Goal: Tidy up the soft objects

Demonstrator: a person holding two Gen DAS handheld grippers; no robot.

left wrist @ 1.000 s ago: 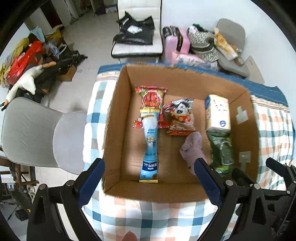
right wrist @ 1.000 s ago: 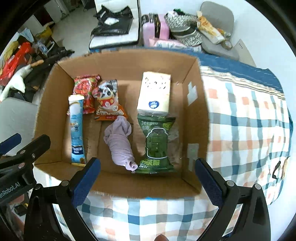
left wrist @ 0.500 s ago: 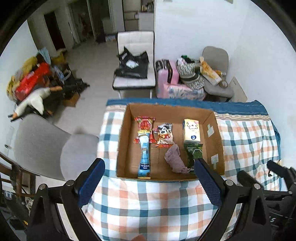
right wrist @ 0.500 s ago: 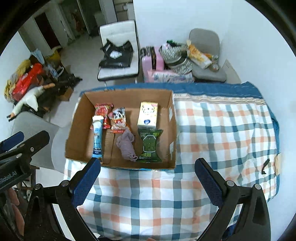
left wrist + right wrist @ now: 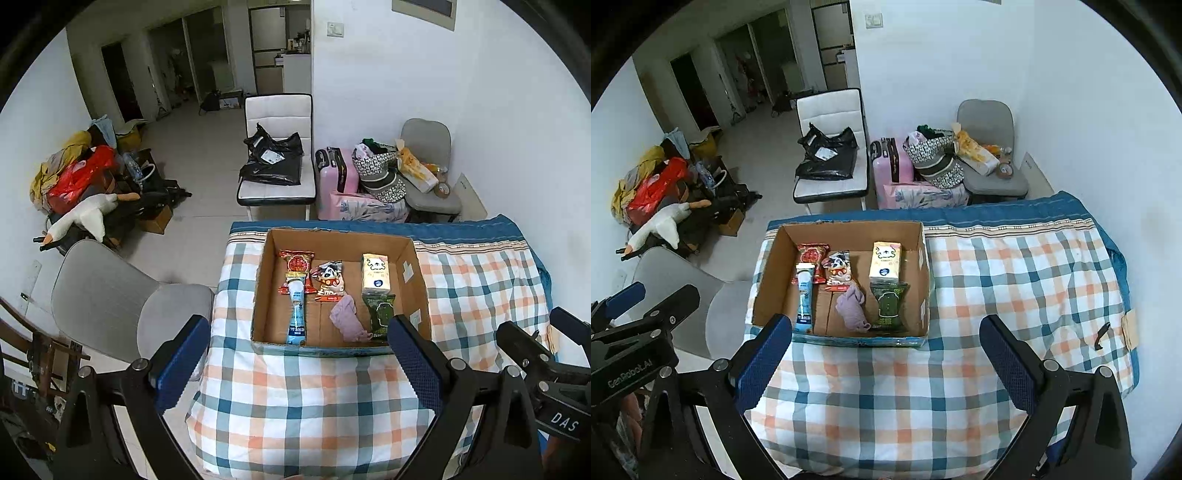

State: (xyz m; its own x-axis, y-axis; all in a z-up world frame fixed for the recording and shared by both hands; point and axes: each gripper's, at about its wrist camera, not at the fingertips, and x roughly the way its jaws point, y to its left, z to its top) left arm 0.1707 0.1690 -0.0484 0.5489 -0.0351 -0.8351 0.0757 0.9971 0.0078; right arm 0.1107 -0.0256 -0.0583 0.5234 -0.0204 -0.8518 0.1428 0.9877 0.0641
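Well beyond both spread, empty tongs [image 5: 299, 362] [image 5: 886, 354], the cardboard box [image 5: 258, 295] holds the purple cloth [image 5: 349, 324].

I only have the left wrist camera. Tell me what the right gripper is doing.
Observer: The right gripper is open and empty, pointing at the box.
Operator: Describe the green packet's near end; it's hidden here.
Observer: The green packet lies flat, its near end by the box's front wall, beside the purple cloth.
Operator: Check the table past the right gripper.
Observer: A black hook-shaped thing lies on the checked cloth near its right edge.
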